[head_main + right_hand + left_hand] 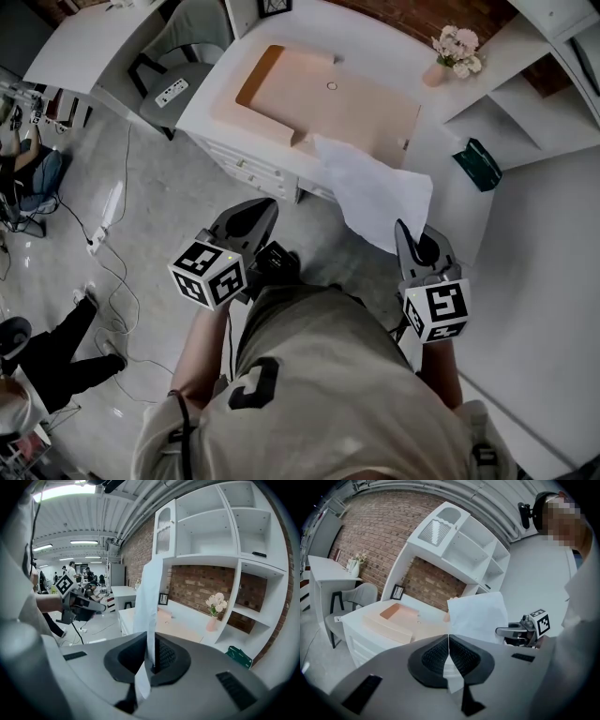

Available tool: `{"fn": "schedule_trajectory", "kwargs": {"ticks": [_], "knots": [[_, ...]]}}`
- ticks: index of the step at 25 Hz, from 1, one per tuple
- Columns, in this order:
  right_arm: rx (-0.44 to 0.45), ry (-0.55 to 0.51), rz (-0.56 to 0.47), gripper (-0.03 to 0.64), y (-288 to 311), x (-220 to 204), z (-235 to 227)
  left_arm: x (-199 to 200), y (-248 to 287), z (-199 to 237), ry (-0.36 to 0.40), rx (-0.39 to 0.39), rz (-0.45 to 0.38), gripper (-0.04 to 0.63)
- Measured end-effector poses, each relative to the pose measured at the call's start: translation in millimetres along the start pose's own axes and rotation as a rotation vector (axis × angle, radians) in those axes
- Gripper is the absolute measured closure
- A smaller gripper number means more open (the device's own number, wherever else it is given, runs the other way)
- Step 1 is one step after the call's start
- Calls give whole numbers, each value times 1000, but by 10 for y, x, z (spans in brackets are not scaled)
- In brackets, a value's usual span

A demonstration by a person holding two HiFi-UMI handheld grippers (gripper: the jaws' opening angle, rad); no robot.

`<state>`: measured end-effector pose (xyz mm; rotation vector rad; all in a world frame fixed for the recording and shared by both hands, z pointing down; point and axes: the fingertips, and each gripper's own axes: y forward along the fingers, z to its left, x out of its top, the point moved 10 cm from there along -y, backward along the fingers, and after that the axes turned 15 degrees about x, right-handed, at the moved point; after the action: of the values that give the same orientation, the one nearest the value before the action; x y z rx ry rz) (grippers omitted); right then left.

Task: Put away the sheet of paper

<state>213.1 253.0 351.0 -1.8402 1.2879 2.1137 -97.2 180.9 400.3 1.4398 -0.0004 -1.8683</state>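
The right gripper (pixel 405 232) was clenched on the near edge of the white sheet of paper (pixel 375 192). The left gripper (pixel 262 211), jaws pressed together, hung well apart to its left. The sheet's long axis ran forward-left, toward the peach-coloured flat tray (pixel 319 103) on the white desk (pixel 375 37).

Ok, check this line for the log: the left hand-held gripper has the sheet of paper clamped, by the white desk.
Wrong side. The right hand-held gripper has the sheet of paper clamped, by the white desk. The right gripper view shows its jaws shut on the sheet. In the head view, the left hand-held gripper sits clear of it.
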Motion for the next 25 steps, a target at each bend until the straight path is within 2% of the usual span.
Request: {"fn": "schedule_trajectory", "kwargs": {"ticks": [10,16,25], "knots": [[3,-13,15,589,299,184,-102,122,198,284,-14,6,15,575],[28,5,33,589,321,101,-504,273,507,87,-9,20,8,575],[41,43,-23,589,197,101,-1145,399,911,-276,-19,30,2,575]]}}
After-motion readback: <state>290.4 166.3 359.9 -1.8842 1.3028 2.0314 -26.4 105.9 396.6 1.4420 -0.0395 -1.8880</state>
